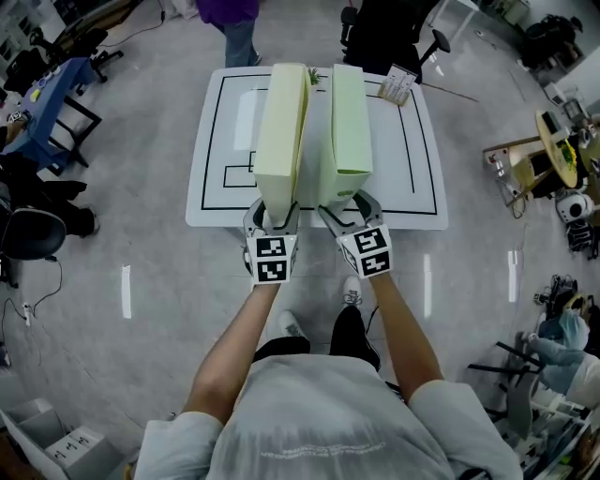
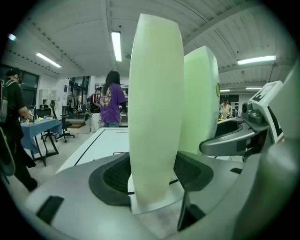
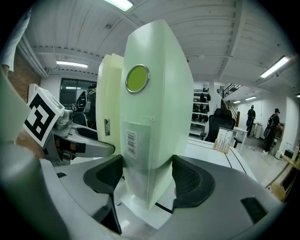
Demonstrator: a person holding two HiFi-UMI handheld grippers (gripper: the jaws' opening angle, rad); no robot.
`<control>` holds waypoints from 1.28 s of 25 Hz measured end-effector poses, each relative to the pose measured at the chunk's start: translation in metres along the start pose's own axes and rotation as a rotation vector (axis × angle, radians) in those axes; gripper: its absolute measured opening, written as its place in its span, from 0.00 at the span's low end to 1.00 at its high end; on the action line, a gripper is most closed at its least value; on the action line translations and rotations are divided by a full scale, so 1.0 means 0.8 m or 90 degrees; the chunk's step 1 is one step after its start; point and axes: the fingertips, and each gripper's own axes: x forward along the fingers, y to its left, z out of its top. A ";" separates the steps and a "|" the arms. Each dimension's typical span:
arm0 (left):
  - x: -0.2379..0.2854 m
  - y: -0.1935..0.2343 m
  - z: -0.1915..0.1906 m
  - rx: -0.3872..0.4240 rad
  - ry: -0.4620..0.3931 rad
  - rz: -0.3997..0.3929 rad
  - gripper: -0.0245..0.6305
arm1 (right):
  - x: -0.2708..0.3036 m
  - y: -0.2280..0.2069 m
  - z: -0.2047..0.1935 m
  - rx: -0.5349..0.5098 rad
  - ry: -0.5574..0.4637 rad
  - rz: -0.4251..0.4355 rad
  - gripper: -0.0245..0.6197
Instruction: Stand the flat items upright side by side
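Two flat boxes stand upright side by side on the white table (image 1: 412,178), close together with a narrow gap. My left gripper (image 1: 272,217) is shut on the near lower end of the pale yellow box (image 1: 281,131). In the left gripper view both pads press that yellow box (image 2: 154,117), and the green one (image 2: 201,103) rises just to its right. My right gripper (image 1: 349,214) is shut on the near end of the pale green box (image 1: 349,131). The right gripper view shows the green box (image 3: 154,117), with a round green sticker and a barcode label, clamped between the pads.
Black rectangles are drawn on the table top. A small card stand (image 1: 397,86) sits at the far right corner. A person in purple (image 1: 234,23) and a black office chair (image 1: 394,33) stand beyond the far edge. A blue table (image 1: 52,103) stands far left.
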 end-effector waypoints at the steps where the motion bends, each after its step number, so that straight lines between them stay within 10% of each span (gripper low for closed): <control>1: 0.001 -0.006 0.000 0.002 0.001 -0.006 0.48 | -0.001 0.001 -0.001 -0.001 0.001 0.005 0.59; 15: 0.003 -0.057 -0.001 0.019 0.002 -0.084 0.49 | -0.010 0.015 -0.004 -0.041 0.016 0.102 0.59; 32: -0.033 -0.047 0.002 0.034 -0.011 -0.105 0.48 | -0.049 -0.004 0.010 -0.041 0.004 0.072 0.57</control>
